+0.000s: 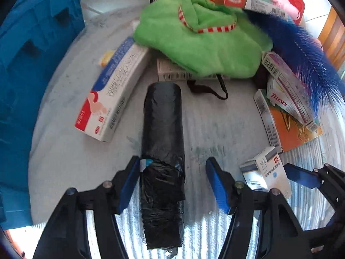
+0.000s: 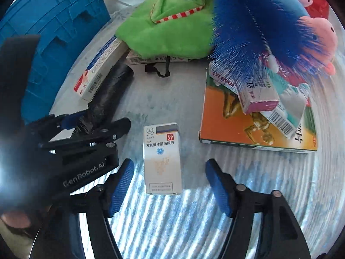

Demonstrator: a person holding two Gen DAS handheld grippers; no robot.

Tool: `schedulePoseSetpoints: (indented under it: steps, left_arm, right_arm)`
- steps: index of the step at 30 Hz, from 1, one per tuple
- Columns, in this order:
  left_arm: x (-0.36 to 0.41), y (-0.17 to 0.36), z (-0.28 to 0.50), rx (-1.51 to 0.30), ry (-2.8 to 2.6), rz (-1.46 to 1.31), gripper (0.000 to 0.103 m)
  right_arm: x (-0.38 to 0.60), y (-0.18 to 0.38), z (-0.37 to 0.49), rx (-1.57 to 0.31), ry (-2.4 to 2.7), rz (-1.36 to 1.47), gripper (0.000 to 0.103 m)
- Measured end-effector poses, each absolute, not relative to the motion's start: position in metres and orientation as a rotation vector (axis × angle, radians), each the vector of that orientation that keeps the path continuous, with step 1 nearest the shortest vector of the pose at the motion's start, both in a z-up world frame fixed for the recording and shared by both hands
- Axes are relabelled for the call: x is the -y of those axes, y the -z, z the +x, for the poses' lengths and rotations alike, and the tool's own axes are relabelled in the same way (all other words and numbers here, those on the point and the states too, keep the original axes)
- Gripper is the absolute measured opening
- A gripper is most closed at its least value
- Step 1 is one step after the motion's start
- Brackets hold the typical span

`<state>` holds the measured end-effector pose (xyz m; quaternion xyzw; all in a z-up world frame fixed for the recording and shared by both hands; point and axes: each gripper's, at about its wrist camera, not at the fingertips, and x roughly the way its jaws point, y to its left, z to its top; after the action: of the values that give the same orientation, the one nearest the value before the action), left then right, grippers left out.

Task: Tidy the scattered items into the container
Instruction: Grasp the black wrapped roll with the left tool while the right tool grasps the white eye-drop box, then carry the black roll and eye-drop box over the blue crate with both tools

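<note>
A pale, scuffed worktop (image 1: 71,151) carries clutter, with a blue plastic crate (image 1: 25,69) at its left edge. The left gripper (image 1: 172,185) stands open astride a black, film-wrapped roll (image 1: 162,133) (its left pad just beside the wrap). The right gripper (image 2: 170,185) is open around a small white upright medicine box (image 2: 161,157), pads apart from it.

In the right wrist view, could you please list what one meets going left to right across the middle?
Blue crate → left gripper → black bag roll → small white eye-drop box → orange flat box.
</note>
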<state>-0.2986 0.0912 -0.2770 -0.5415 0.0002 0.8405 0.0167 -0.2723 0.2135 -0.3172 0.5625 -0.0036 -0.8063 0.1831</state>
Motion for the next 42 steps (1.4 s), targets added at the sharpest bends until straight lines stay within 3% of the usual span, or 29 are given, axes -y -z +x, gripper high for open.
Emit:
schedulePoseSetpoints:
  steps: [3,4,8,9,10,11,12,14,23,30,42]
  left_arm:
    - [-0.089,0.281,-0.299,-0.014,-2.621,-1.682,0.076]
    - [-0.086,0.283,-0.300,0.008,-2.626,-1.694,0.087]
    - [-0.086,0.287,-0.297,-0.012,-2.612,-1.684,0.092]
    - [-0.086,0.287,-0.295,-0.013,-2.614,-1.676,0.091]
    - [-0.088,0.286,-0.292,-0.015,-2.616,-1.660,0.083]
    - [-0.090,0.285,-0.289,-0.019,-2.617,-1.643,0.067]
    - [-0.093,0.283,-0.286,-0.029,-2.618,-1.630,0.058]
    - [-0.097,0.282,-0.280,-0.024,-2.609,-1.630,0.036]
    - [-0.100,0.266,-0.241,-0.066,-2.659,-1.617,0.035]
    - [-0.091,0.195,-0.234,-0.074,-2.795,-1.413,0.035]
    - [-0.083,0.075,-0.160,-0.023,-3.039,-1.149,0.035]
  right_arm:
    - [-0.207,0.319,-0.274,0.013,2.281,1.571,0.082]
    - [-0.205,0.320,-0.273,0.008,2.287,1.569,0.083]
    - [-0.201,0.321,-0.275,-0.042,2.303,1.560,0.086]
    - [-0.201,0.320,-0.274,-0.058,2.317,1.564,0.079]
    - [-0.202,0.319,-0.273,-0.083,2.337,1.566,0.073]
    - [-0.204,0.318,-0.272,-0.103,2.354,1.561,0.058]
    - [-0.207,0.318,-0.272,-0.109,2.369,1.563,0.046]
    - [-0.215,0.317,-0.271,-0.101,2.382,1.576,0.031]
    - [-0.237,0.285,-0.242,0.004,2.399,1.486,0.031]
    - [-0.210,0.213,-0.268,0.008,2.483,1.261,0.031]
    - [-0.193,0.112,-0.224,-0.079,2.472,0.945,0.031]
